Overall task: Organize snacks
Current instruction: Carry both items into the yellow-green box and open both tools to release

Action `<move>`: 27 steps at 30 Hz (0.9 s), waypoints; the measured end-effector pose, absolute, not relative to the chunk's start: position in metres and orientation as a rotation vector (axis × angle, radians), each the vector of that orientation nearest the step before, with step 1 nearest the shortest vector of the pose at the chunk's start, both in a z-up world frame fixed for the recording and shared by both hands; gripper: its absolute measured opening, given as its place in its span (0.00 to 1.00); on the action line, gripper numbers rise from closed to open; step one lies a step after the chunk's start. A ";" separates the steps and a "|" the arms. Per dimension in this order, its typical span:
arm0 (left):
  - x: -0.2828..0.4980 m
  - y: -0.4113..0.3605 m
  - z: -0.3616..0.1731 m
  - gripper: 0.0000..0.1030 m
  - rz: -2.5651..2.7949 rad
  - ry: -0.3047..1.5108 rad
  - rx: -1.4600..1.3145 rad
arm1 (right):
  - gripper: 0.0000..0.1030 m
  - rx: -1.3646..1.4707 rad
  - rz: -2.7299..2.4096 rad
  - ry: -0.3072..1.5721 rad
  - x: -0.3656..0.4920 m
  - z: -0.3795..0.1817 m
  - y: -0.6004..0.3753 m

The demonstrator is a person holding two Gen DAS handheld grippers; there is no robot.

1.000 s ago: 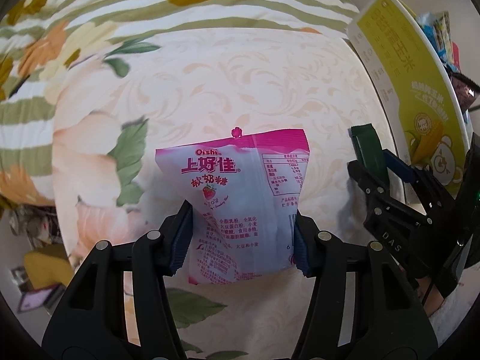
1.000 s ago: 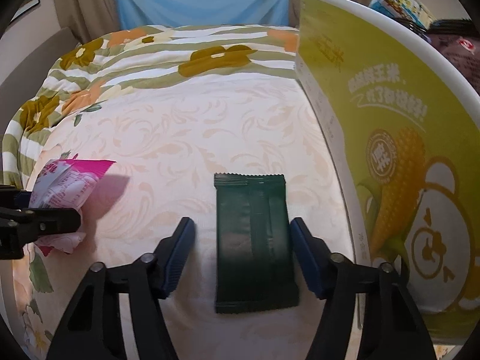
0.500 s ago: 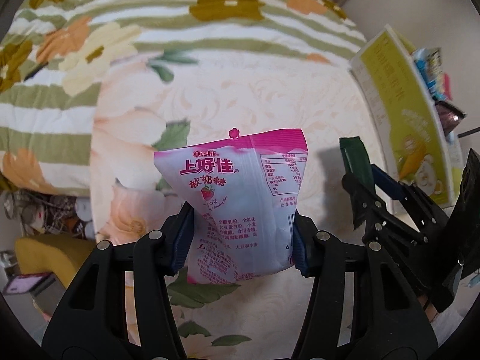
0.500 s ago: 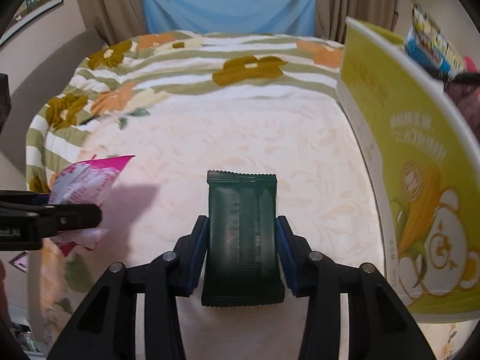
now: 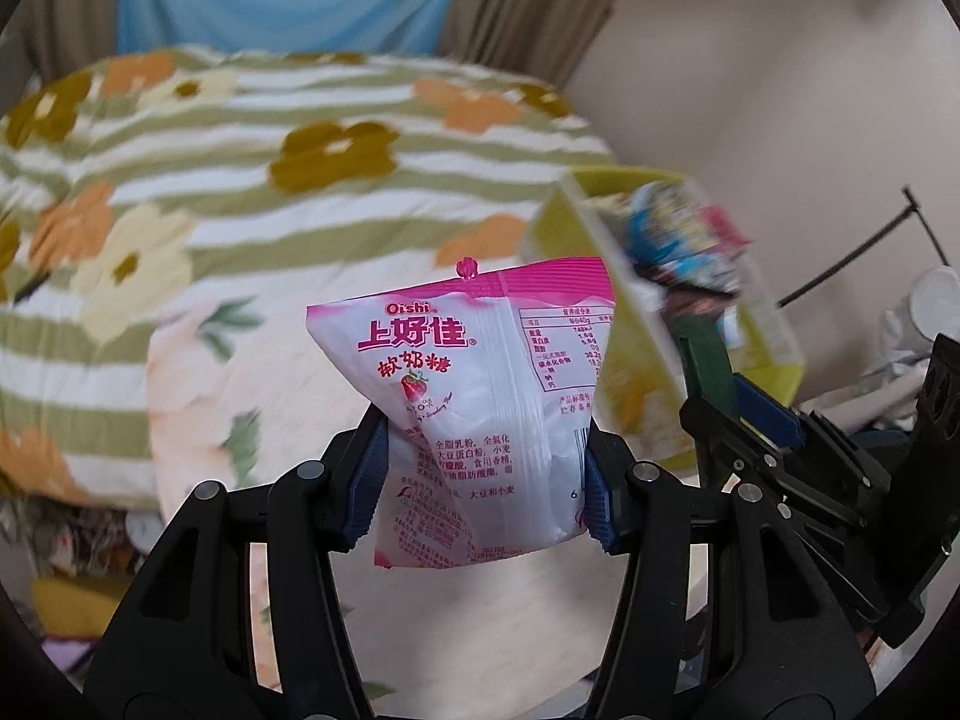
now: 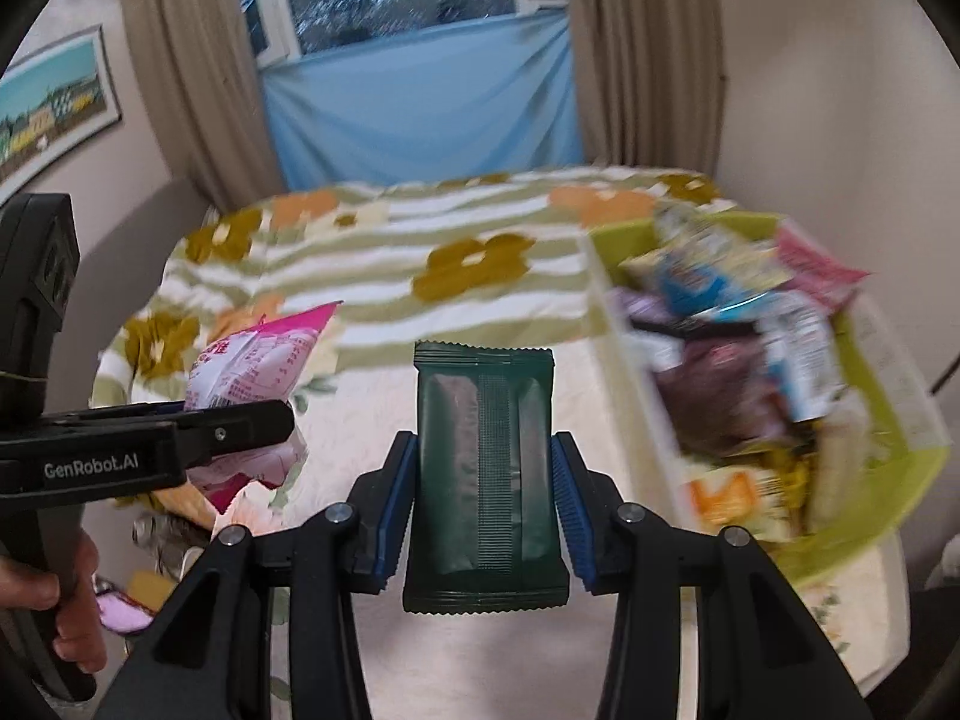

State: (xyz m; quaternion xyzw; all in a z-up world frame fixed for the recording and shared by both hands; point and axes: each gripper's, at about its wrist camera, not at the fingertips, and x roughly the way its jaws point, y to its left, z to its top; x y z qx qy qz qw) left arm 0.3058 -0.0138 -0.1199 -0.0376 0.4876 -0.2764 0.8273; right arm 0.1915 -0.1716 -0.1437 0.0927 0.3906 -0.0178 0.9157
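My left gripper [image 5: 483, 480] is shut on a pink and white Oishi candy bag [image 5: 480, 408], held up above the bed. In the right wrist view the same bag [image 6: 252, 384] hangs from the left gripper [image 6: 240, 438] at the left. My right gripper [image 6: 485, 501] is shut on a dark green snack bar packet [image 6: 485, 480], lifted off the bed; that packet [image 5: 708, 366] shows edge-on at the right of the left wrist view. A yellow-green box [image 6: 888, 504] full of snack packets [image 6: 720, 324] stands to the right, blurred.
A floral, green-striped quilt [image 6: 384, 252] covers the bed below both grippers. Behind it hang brown curtains [image 6: 192, 72] and a blue cloth [image 6: 420, 102] under a window. A person's hand [image 6: 66, 618] holds the left gripper's handle. Clutter lies on the floor at the left [image 5: 66, 528].
Both grippers rose well above the bed with their packets and tilted up toward the room. The right gripper closed on the green packet. The snack box's open top came into view.
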 end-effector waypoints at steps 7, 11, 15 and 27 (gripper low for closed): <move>0.285 -0.094 -0.088 0.50 -0.633 0.966 -0.079 | 0.39 0.222 -0.111 0.741 0.162 -0.113 -0.248; 0.276 -0.145 -0.084 0.50 -0.635 0.956 -0.091 | 0.40 0.237 -0.111 0.742 0.152 -0.106 -0.301; 0.272 -0.190 -0.090 0.50 -0.625 0.962 -0.113 | 0.40 0.228 -0.105 0.744 0.144 -0.104 -0.340; 0.259 -0.287 -0.123 0.50 -0.554 0.957 -0.126 | 0.39 0.204 -0.001 0.786 0.141 -0.124 -0.429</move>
